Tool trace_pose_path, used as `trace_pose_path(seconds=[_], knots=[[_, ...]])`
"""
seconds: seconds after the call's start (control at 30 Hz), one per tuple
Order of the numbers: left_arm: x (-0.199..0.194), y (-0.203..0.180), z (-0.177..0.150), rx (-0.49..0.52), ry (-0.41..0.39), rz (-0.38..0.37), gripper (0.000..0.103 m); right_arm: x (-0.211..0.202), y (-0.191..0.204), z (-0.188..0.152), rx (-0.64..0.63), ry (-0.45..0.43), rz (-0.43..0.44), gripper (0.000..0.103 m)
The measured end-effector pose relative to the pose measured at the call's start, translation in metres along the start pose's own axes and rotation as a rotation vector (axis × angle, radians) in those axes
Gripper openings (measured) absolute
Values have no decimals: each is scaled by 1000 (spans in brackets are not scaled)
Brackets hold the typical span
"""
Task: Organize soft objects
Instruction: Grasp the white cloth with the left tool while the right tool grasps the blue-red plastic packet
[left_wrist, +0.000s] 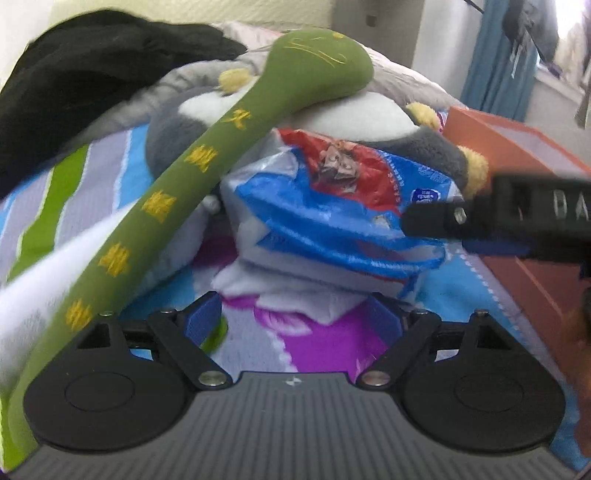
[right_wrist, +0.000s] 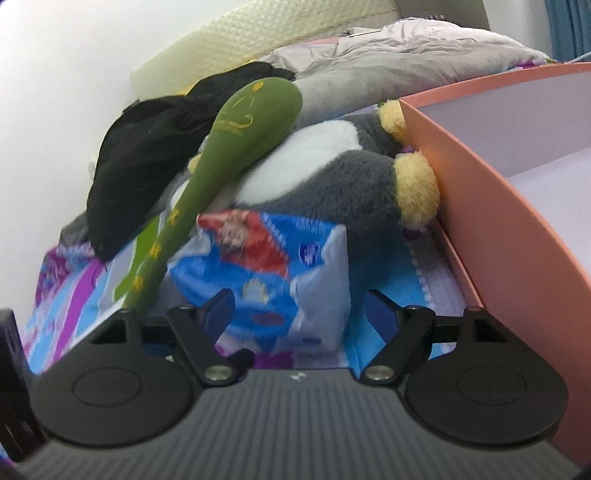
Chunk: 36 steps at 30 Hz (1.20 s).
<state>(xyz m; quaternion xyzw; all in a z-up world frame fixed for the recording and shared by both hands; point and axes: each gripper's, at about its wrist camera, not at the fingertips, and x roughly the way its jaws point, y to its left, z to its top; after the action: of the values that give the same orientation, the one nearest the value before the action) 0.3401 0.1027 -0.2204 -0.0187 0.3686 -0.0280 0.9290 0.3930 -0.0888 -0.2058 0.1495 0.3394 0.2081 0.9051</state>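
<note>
Both spread claws, left claw (left_wrist: 295, 314) and right claw (right_wrist: 301, 308), face the tissue pack (left_wrist: 332, 206) just ahead, pinching nothing.

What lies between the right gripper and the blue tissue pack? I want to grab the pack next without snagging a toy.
Nothing visible does. The right gripper is open, with the blue tissue pack directly ahead on the bedspread. The green plush snake passes left of the pack, and the grey plush toy lies behind it.
</note>
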Motion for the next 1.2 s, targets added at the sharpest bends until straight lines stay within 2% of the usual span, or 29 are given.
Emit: trace_pose_path(seconds=[0.1, 0.27, 0.3, 0.47, 0.57, 0.67, 0.77, 0.87, 0.93, 1.03, 1.2], knots=[[13, -6, 5, 57, 7, 17, 89, 16, -2, 4, 8, 10, -7, 79], [33, -14, 9, 140, 24, 14, 89, 33, -12, 5, 87, 53, 52, 78], [36, -14, 9, 150, 29, 12, 89, 33, -13, 5, 89, 54, 57, 72], [45, -17, 13, 167, 22, 2, 88, 29, -15, 6, 75, 55, 69, 64], [47, -15, 14, 168, 8, -14, 85, 25, -15, 7, 66, 54, 52, 50], [44, -13, 13, 158, 6, -21, 80, 20, -15, 10, 64, 56, 49, 43], [38, -14, 10, 150, 0, -19, 70, 13, -11, 11, 51, 36, 39, 34], [35, -14, 10, 136, 0, -26, 52, 6, -10, 12, 52, 24, 42, 28], [32, -17, 10, 131, -2, -28, 29, -1, -8, 14, 41, 8, 41, 27], [25, -21, 6, 99, 1, -8, 12, -13, -8, 13, 43, -5, 32, 26], [8, -22, -5, 21, 10, 14, 6, -32, -8, 3, 46, -4, 23, 26]])
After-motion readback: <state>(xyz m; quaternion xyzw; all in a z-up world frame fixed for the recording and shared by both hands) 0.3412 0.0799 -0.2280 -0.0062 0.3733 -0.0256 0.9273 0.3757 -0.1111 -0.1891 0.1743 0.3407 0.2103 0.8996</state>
